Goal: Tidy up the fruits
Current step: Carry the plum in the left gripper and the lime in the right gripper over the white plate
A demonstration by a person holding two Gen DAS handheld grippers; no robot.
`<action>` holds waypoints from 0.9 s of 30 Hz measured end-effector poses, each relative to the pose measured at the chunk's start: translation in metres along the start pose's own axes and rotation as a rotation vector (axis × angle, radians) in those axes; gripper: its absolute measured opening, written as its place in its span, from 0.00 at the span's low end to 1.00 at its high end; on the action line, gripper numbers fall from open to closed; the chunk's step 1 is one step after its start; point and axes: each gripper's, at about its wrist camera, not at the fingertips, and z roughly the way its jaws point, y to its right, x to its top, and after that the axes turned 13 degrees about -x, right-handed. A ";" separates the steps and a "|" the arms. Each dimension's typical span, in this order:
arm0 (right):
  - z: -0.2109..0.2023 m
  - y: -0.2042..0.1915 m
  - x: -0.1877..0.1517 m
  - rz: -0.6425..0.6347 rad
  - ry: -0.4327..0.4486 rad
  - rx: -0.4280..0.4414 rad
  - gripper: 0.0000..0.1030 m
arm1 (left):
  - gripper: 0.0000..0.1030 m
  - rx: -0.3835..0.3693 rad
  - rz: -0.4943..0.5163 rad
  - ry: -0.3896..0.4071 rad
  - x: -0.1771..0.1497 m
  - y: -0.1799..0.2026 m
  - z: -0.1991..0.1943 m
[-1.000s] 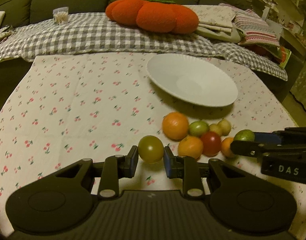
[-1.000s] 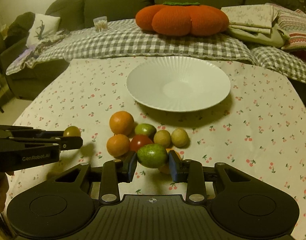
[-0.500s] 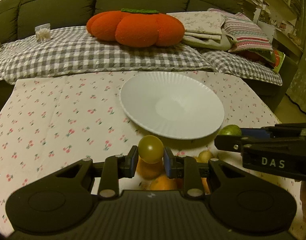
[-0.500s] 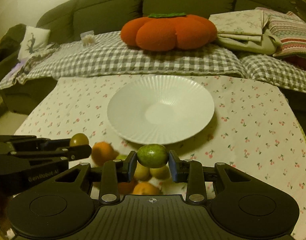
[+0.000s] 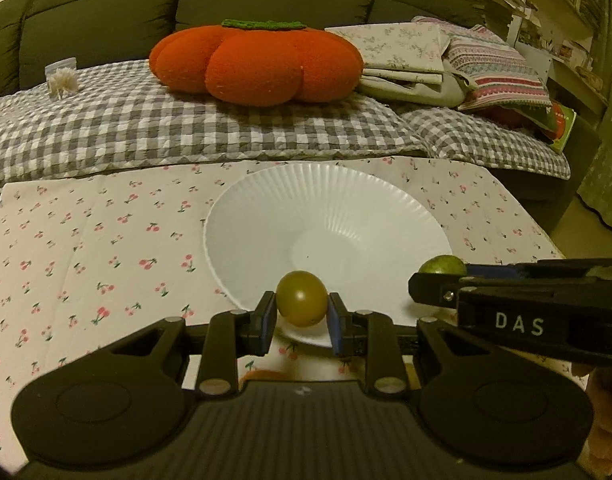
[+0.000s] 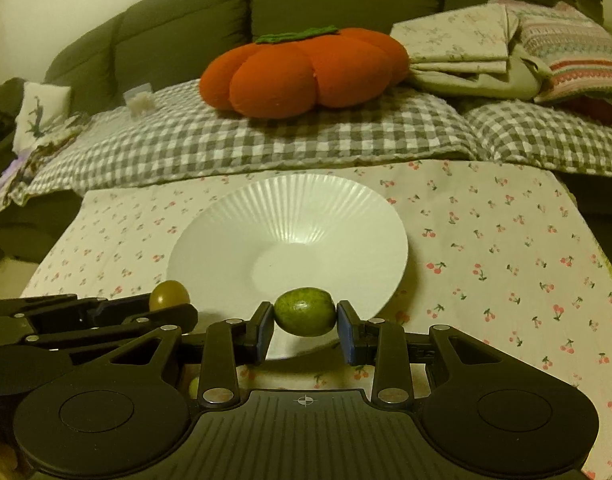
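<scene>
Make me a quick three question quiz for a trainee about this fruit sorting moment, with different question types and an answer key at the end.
1. True or false: the white plate already has fruit lying in it.
2. Multiple choice: what does the left gripper hold? A) an orange B) a round olive-green fruit C) nothing
3. Fill in the blank: the right gripper is shut on an oval ______ fruit, held over the plate's near rim.

Key
1. False; the plate shows no fruit in it.
2. B
3. green
</scene>
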 end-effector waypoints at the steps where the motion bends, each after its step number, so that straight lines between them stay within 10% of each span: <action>1: 0.002 0.001 0.001 0.007 -0.003 0.001 0.31 | 0.24 -0.001 0.003 -0.002 0.001 0.000 0.003; 27: 0.018 0.004 0.002 0.019 -0.033 0.012 0.35 | 0.34 -0.005 0.018 -0.021 -0.001 0.002 0.009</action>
